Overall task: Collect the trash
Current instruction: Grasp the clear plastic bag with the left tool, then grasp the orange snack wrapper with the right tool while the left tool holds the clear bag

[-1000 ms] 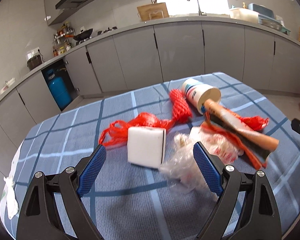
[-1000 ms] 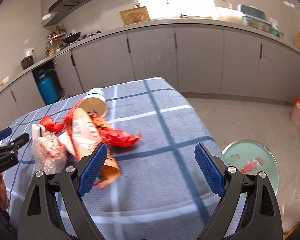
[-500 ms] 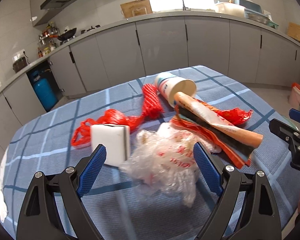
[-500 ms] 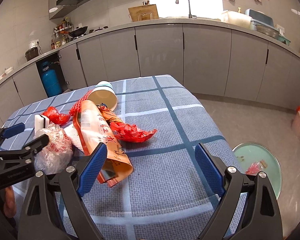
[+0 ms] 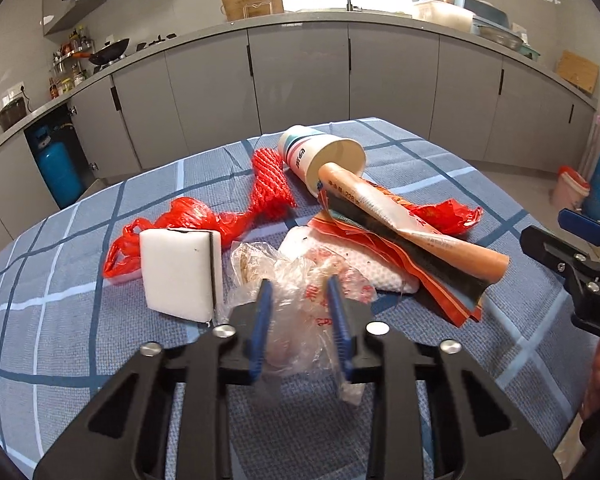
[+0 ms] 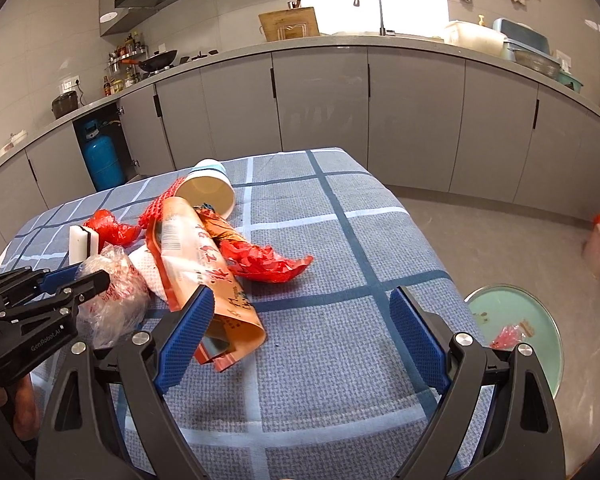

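Squeezing the clear plastic bag [image 5: 300,280] between its two blue fingers [image 5: 262,320], the left gripper [image 5: 300,300] is already biting on its piece of trash — the bag is sitting right in front of it at 12 o'clock, near the close edge of the blue checked table [image 5: 440,168]. The right gripper [image 6: 300,340] is hanging wide apart and is gripping nothing. For it, the nearest trash is the long orange wrapper [image 6: 204,264], lying at about 10 o'clock, with its long side running from the near table edge away toward the paper cup [image 6: 206,190] at 11 o'clock. So the right gripper is the closer one to the wrapper, I think, and the left one is busy. The bin with the green inside [image 6: 540,312] is down on the floor at 3 o'clock of the right gripper — a bit of trash is lying in it. Counting the table: one clear bag, one white foam block [image 5: 178,272], one paper cup, one orange wrapper, one red net sleeve [image 5: 270,184], two crumpled red plastic bags [image 5: 188,216].
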